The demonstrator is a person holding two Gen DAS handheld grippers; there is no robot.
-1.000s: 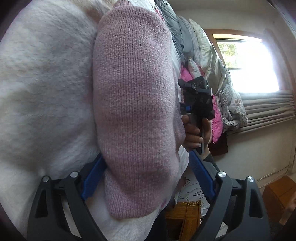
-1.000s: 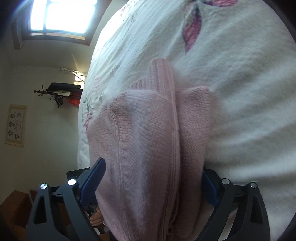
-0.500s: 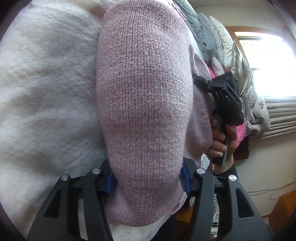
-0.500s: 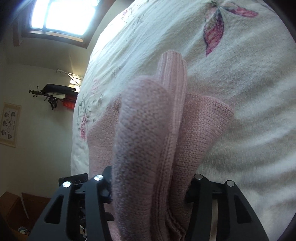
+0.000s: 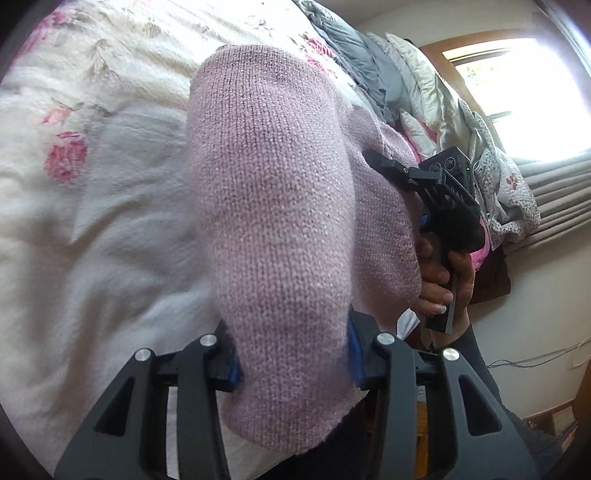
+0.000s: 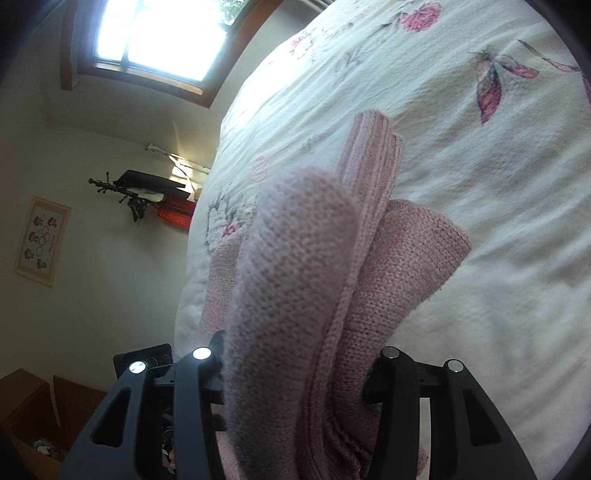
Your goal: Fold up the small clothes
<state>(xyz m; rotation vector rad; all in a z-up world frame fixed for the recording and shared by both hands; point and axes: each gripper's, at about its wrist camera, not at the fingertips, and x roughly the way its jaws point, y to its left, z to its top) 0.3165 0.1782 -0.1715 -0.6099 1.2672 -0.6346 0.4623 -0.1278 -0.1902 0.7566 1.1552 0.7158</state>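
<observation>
A pink knitted garment [image 5: 273, 229] is held over a bed spread with a white floral blanket [image 5: 92, 206], close to the bed's near edge. In the left wrist view, the left gripper [image 5: 293, 363] is seen clamped on a thick, rounded fold of the knit, the blue pads [image 5: 355, 356] being pressed against either side of the cloth, and the fold is bulged upward between the black arms so that much of the view is filled by it. To the right of the fold, the right gripper [image 5: 436, 206] is seen from the side, gripped by a hand [image 5: 443, 280], and it is placed against the far side of the same garment. In the right wrist view, the right gripper [image 6: 299, 373] is closed on a bunched stack of layers of the pink knitted garment [image 6: 295, 280]; a ribbed band [image 6: 373, 155] is raised above the bundle, and another folded layer is spread to the right, lying on the white floral blanket [image 6: 480, 184]. The finger pads themselves are hidden by the cloth in this view. Behind the bed's edge, a pile of bedding and clothes [image 5: 417, 92] is heaped below a bright window [image 5: 524, 85]. In the right wrist view a second window [image 6: 162, 33], a framed picture [image 6: 42, 240] on the wall and a black wall hook rack [image 6: 140, 192] are shown beyond the bed's far edge.
</observation>
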